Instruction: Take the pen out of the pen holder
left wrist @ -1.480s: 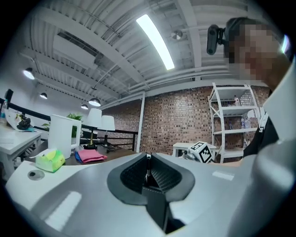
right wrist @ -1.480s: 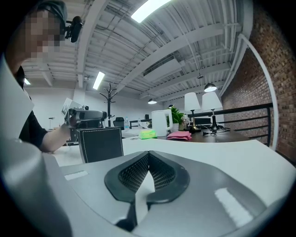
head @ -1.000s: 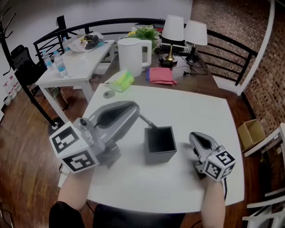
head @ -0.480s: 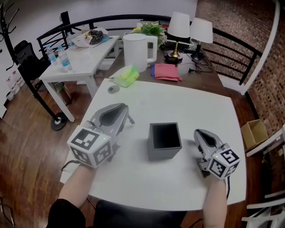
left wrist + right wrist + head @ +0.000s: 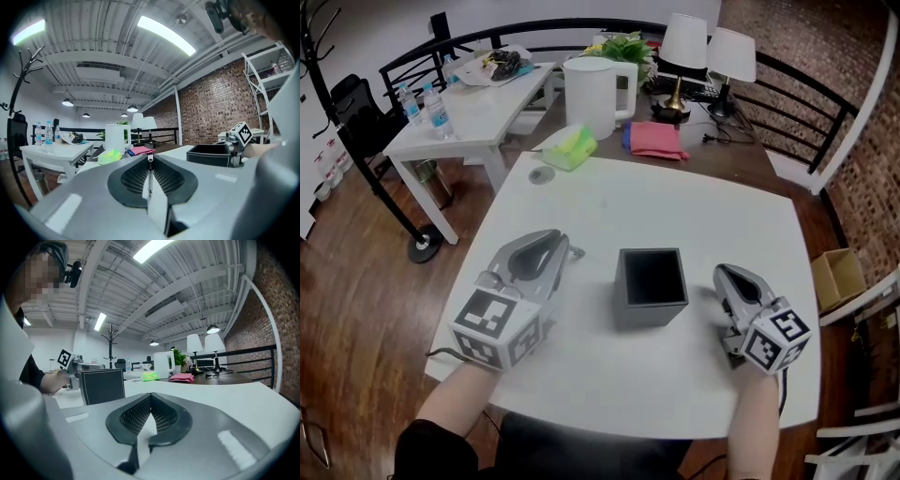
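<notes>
Loft office: brick wall (image 5: 811,28), desks (image 5: 478,120), lamps (image 5: 687,42)

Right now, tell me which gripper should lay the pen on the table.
Left. The left gripper clamps the pen close to the table; the right gripper sits shut and empty beside the pen holder.

Grey, smooth-shelled left hand-held gripper (image 5: 571,253) and right hand-held gripper (image 5: 721,274) each end (toward six o'clock) in a white cube (image 5: 499,328) of black square markers; dark sleeve (image 5: 431,450).

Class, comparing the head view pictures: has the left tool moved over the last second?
Yes. The left tool, shut on the pen, has drawn leftward away from the pen holder and sunk toward the table.
</notes>
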Available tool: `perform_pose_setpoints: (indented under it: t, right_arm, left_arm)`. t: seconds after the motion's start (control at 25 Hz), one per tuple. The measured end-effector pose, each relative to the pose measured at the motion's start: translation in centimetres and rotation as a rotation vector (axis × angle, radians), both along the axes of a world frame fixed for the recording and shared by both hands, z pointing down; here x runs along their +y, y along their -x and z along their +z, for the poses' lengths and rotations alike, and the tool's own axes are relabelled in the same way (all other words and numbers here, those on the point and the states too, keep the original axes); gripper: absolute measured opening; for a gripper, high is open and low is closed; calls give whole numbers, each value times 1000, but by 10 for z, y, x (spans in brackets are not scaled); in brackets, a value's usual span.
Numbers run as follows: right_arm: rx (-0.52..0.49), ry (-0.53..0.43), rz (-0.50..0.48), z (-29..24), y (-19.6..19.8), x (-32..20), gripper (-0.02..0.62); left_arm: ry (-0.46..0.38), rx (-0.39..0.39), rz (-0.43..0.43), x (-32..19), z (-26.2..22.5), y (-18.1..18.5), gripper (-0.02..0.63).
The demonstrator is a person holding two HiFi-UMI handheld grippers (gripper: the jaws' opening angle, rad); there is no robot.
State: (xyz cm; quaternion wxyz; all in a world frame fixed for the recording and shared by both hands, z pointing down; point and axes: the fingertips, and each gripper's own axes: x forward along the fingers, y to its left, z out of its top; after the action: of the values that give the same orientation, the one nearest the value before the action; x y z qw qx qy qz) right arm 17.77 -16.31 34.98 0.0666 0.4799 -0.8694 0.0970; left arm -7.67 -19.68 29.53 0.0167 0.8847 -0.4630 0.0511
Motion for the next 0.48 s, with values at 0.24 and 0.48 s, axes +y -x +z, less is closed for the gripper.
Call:
perform_pose_setpoints:
  t: [0.24, 0.48]
  right_arm:
    - [0, -11, 9, 0, -2, -1, 14]
    - [0, -10, 13, 0, -2, 0, 14]
  left_arm:
    - [98, -64, 12, 18, 40, 0, 29]
    - [175, -67, 4, 1, 65, -2, 31]
